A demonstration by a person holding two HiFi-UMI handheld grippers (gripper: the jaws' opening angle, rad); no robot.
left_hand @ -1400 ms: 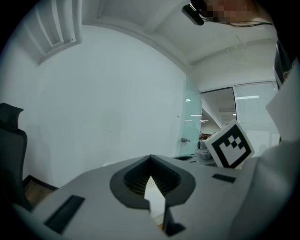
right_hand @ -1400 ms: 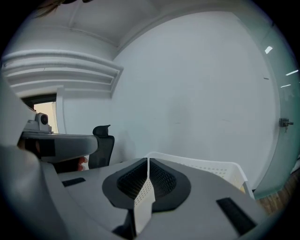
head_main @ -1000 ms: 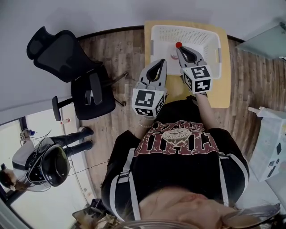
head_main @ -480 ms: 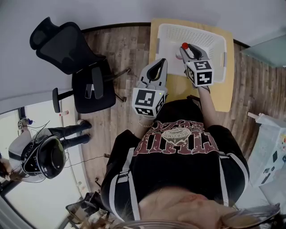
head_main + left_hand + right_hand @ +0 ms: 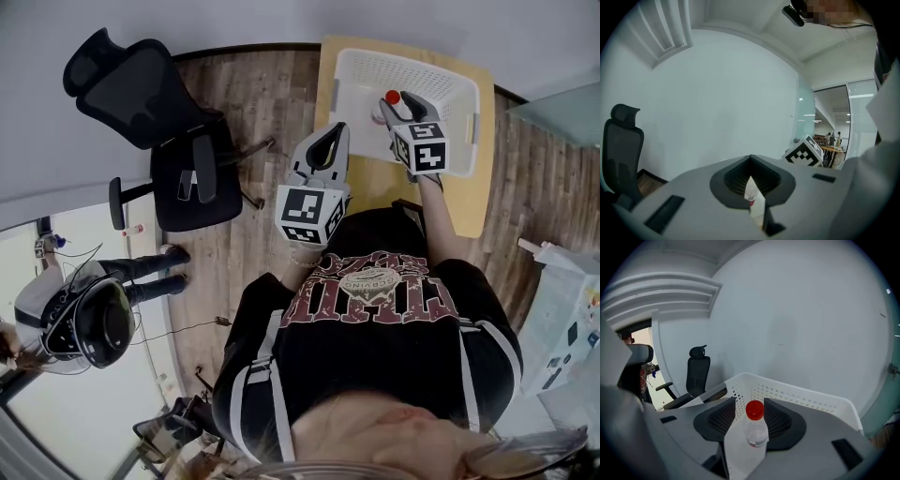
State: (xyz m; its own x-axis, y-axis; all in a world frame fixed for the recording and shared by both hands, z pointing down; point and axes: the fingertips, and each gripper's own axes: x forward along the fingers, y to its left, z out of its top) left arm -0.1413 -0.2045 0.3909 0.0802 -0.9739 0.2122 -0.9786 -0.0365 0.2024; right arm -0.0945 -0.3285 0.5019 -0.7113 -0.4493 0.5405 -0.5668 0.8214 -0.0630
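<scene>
The right gripper [image 5: 388, 105] has its jaws clamped on a red-capped bottle [image 5: 755, 427] over the basket [image 5: 441, 75] on the desk [image 5: 375, 183]. The left gripper [image 5: 328, 133] hangs beside it, jaws together.

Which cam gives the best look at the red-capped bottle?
Right gripper view: the bottle stands upright between the right gripper's jaws, with its red cap and clear body in plain sight. Head view shows only the cap above the white basket. Left gripper view gives no clear sight of it.
</scene>
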